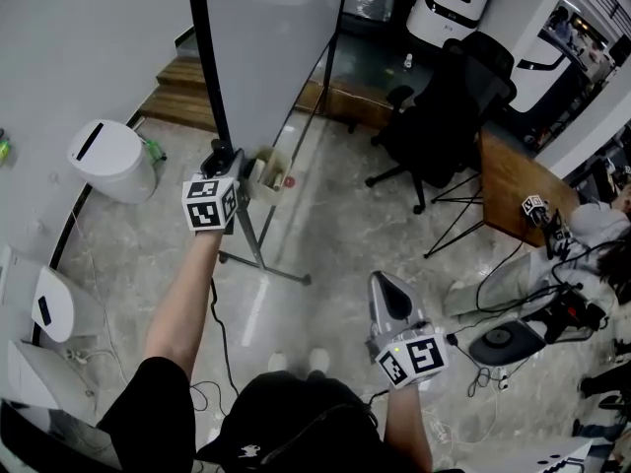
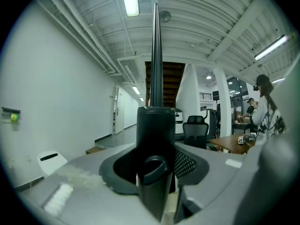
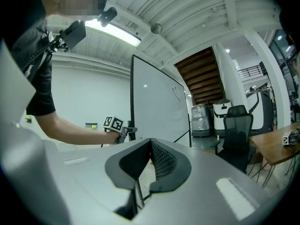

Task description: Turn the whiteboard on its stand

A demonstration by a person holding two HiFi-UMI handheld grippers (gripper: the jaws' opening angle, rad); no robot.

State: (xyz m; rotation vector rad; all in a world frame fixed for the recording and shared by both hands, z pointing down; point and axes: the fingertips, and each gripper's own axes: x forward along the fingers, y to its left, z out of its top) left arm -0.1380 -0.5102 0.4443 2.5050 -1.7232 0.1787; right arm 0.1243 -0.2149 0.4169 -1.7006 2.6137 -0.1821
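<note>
- Grip made: left gripper (image 2: 157,125) was clamped on the whiteboard (image 1: 266,47) by its black edge; the turn looked unfinished.
- The right gripper (image 1: 386,289) hung apart, jaws together, empty.

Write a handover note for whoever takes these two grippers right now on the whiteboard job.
Left gripper: closed on the whiteboard's black side frame, arm stretched out.
Right gripper: jaws together, empty, held low near the body, off the board.
Whiteboard: upright on its stand, with an office chair beyond it.
Done: grip on the frame taken. How far the board has turned cannot be told.
Left: swing the board round by the frame, probably minding the chair, then let go.
</note>
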